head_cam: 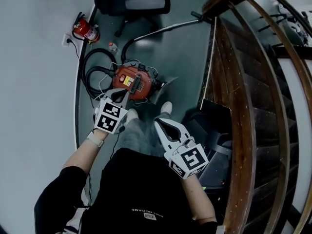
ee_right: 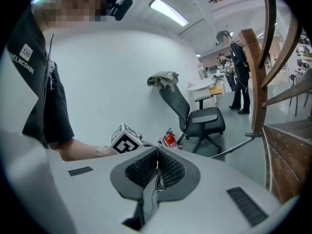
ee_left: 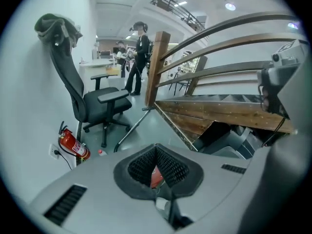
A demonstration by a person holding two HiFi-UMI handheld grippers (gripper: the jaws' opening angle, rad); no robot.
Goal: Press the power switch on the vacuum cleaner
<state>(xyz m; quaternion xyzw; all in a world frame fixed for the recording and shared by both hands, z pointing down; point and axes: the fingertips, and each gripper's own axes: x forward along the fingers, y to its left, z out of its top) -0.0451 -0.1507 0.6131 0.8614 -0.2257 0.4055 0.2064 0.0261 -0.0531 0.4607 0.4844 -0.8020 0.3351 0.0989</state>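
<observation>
A red vacuum cleaner (head_cam: pixel 132 82) stands on the grey floor with a black handle on top, a yellow and white patch beside the handle, and a coiled black hose (head_cam: pixel 92 72) to its left. My left gripper (head_cam: pixel 122 97) hovers over the vacuum's near edge, jaws shut on nothing. In the left gripper view (ee_left: pixel 156 146) a sliver of the red vacuum (ee_left: pixel 155 178) shows behind the pads. My right gripper (head_cam: pixel 164 126) is held lower and to the right, over the person's legs, shut and empty (ee_right: pixel 157 150). The left gripper's marker cube (ee_right: pixel 126 139) shows in the right gripper view.
A fire extinguisher (head_cam: pixel 86 31) and wall socket (head_cam: pixel 67 39) are by the white wall. A black office chair (head_cam: pixel 134 1) stands beyond the vacuum, and a metal wand (head_cam: pixel 161 30) lies on the floor. A wooden staircase (head_cam: pixel 243 82) rises on the right. People (ee_left: pixel 140 57) stand far off.
</observation>
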